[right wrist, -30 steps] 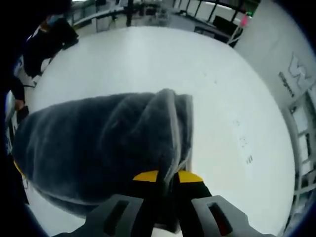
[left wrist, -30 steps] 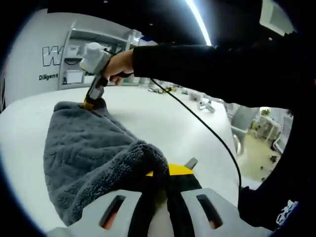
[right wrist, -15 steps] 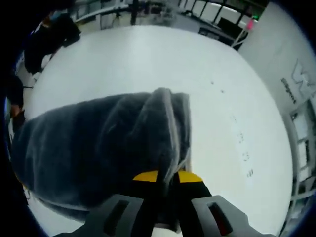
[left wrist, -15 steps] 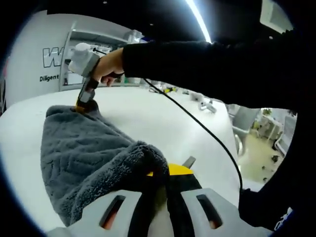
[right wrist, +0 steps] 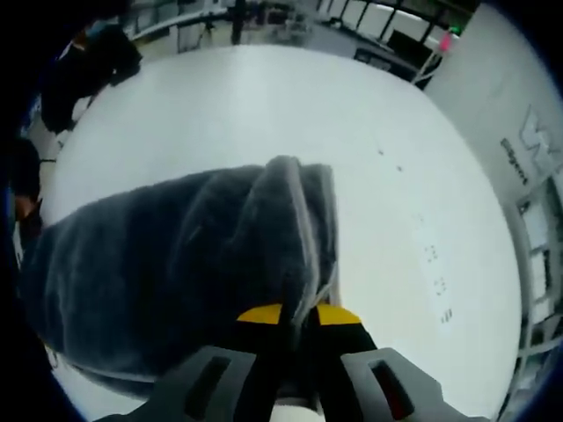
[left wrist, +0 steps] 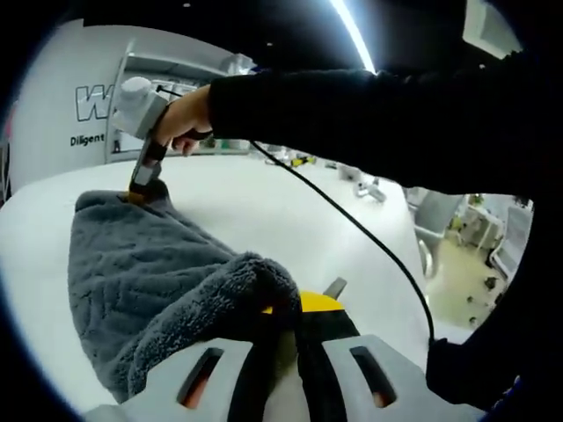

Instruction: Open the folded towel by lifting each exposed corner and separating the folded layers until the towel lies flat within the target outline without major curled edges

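1. One grey towel (left wrist: pixel 149 272) is hanging stretched between two grippers above the white table (left wrist: pixel 281 220), its long axis running from the near corner to the far one.
2. Its pile is plush, with a raised wavy pattern; folded layers are showing along one edge (right wrist: pixel 308 229).
3. The left gripper (left wrist: pixel 286 308) is pinching the near corner, its yellow-tipped jaws closed onto the cloth.
4. The right gripper (left wrist: pixel 136 189), held by a black-sleeved hand (left wrist: pixel 185 119), is clamping the far corner; its own view (right wrist: pixel 295 312) is showing the jaws closed on towel.
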Available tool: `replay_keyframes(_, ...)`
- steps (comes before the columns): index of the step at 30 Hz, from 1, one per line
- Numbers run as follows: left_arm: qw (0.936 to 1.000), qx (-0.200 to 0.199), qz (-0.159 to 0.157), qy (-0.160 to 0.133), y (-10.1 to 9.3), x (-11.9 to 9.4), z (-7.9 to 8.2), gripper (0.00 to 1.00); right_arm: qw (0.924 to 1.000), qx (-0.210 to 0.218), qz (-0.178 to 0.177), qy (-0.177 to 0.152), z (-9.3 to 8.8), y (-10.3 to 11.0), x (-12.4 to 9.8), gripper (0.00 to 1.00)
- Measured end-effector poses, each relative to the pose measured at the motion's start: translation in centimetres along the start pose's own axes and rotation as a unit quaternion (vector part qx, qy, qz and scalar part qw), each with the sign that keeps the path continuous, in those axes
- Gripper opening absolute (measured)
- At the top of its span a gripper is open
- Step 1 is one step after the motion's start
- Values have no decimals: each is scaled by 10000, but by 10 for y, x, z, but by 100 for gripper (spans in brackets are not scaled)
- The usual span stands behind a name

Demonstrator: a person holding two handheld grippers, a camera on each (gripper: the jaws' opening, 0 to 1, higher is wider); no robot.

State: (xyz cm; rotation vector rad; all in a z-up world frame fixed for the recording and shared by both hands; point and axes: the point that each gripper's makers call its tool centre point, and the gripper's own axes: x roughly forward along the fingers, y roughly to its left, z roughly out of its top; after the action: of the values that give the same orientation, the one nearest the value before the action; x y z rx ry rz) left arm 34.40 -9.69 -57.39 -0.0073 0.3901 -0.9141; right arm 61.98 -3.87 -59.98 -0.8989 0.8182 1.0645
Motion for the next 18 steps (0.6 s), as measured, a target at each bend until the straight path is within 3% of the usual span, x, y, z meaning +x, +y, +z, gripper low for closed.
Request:
replay_keyframes(10,10000,29,21,15,0,-2,-1,6,10000,42,-30,-19,1,0,1,7)
replay_keyframes(18,9990,354,-205,179,-22,-1,-11,18,9999,-8,-89,-79,1,0,1,8)
